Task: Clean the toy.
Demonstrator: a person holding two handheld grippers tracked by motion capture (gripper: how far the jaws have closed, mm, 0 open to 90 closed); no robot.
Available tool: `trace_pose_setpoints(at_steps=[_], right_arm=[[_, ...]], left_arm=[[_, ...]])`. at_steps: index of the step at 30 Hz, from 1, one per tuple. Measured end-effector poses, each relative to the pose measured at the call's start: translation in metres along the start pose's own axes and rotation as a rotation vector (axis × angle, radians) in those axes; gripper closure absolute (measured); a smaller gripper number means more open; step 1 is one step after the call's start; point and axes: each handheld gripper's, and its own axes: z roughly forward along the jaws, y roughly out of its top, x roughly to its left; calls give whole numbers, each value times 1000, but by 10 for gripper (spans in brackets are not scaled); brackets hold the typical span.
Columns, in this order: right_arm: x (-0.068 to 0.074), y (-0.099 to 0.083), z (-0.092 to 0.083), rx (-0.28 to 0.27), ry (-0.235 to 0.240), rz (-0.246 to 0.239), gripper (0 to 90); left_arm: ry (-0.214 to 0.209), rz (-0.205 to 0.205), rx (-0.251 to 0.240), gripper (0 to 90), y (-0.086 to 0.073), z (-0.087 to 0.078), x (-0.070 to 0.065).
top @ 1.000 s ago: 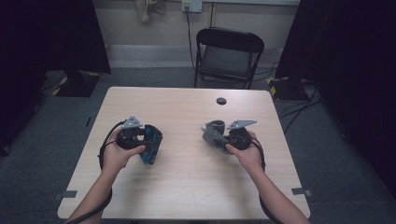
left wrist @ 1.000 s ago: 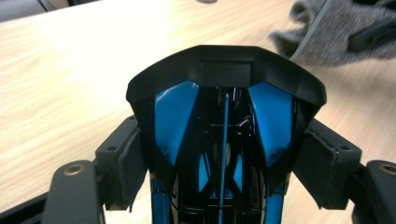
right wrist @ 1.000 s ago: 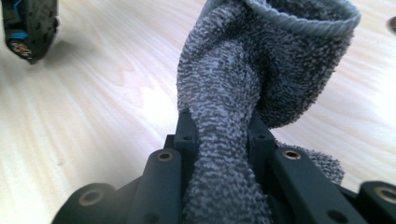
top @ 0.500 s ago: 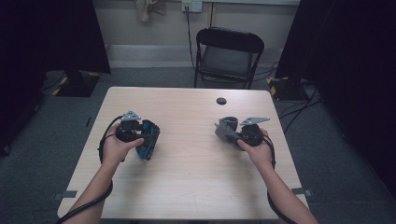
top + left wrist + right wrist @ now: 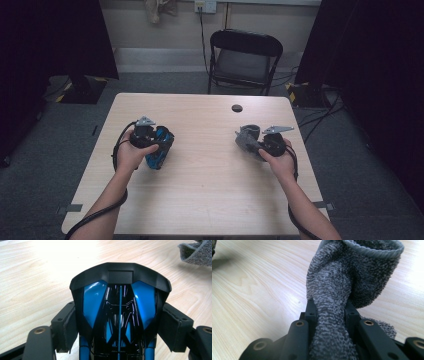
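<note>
Padded fingers [image 5: 65, 326] of the left gripper [image 5: 145, 136] stand wide apart yet press on both flanks of a glossy blue-and-black shoe-like object [image 5: 120, 312], so the jaws are clamped on a broad thing; in the left gripper view that object rises up the middle of the frame, its black rim arching across the upper centre. Black fingers [image 5: 310, 312] of the right gripper [image 5: 270, 142] are drawn almost together and pinch a grey terry sock [image 5: 342, 287], whose bunched fabric climbs from the bottom centre of the right gripper view and opens into a ribbed cuff at the upper right. From the largest thing down: the pale wooden table [image 5: 210, 200] takes up the middle and lower part of the high view, with grey carpet around it. Behind its far edge, at upper centre, stands a black folding chair [image 5: 245, 60]. Next come the person's two forearms, entering from the bottom edge. The left hand [image 5: 131, 154] sits left of centre and holds its gripper with the blue object just to the right of it, low over the tabletop. The right hand [image 5: 280, 160] sits right of centre, with the grey sock just left of its gripper. The two held things are well apart. Smallest is a dark round disc [image 5: 237, 108] near the far edge of the table, at upper centre.
</note>
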Motion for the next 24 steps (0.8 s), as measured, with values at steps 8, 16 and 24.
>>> trace_pose_setpoints(at_steps=[8,16,24], right_arm=[[-5,-2,1,3,-9,12,721],[-10,-5,2,1,-27,20,718],[-19,-8,6,4,-42,34,716]], left_arm=[[11,-10,9,255,0,11,1],[21,-17,28,254,-1,24,3],[33,-5,51,254,-3,35,6]])
